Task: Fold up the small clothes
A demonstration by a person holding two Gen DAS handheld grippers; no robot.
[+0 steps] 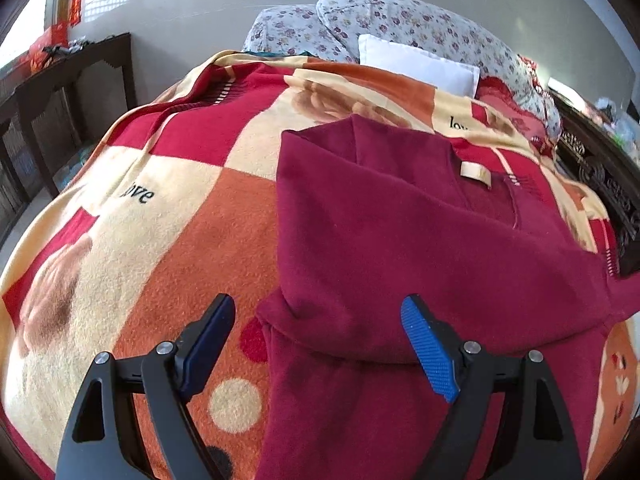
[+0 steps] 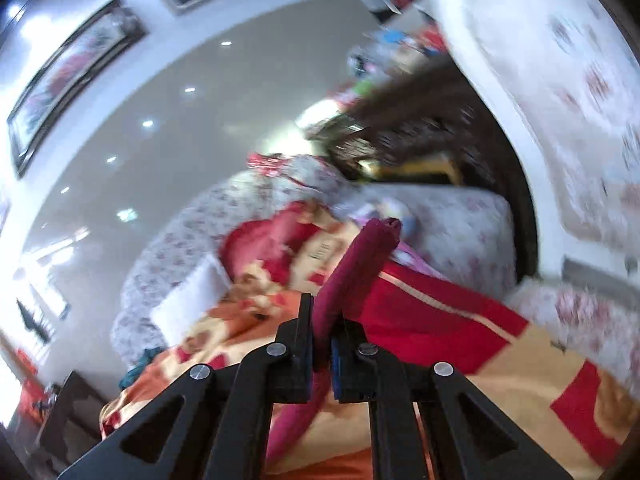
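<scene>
A dark red garment (image 1: 400, 240) lies on the patterned blanket (image 1: 160, 208) of a bed, partly folded over itself, with a beige neck label (image 1: 475, 174) showing. My left gripper (image 1: 320, 320) is open and empty, hovering just above the garment's near fold, its blue pads (image 1: 430, 354) apart. In the blurred, tilted right wrist view, my right gripper (image 2: 322, 340) is shut on a strip of the dark red garment (image 2: 360, 268), which sticks up between the fingers above the blanket (image 2: 500, 360).
Floral pillows (image 1: 400, 24) and a white cushion (image 1: 420, 62) lie at the bed's head. A dark wooden table (image 1: 60, 80) stands left of the bed. A carved dark wooden bed frame (image 1: 600, 180) runs along the right.
</scene>
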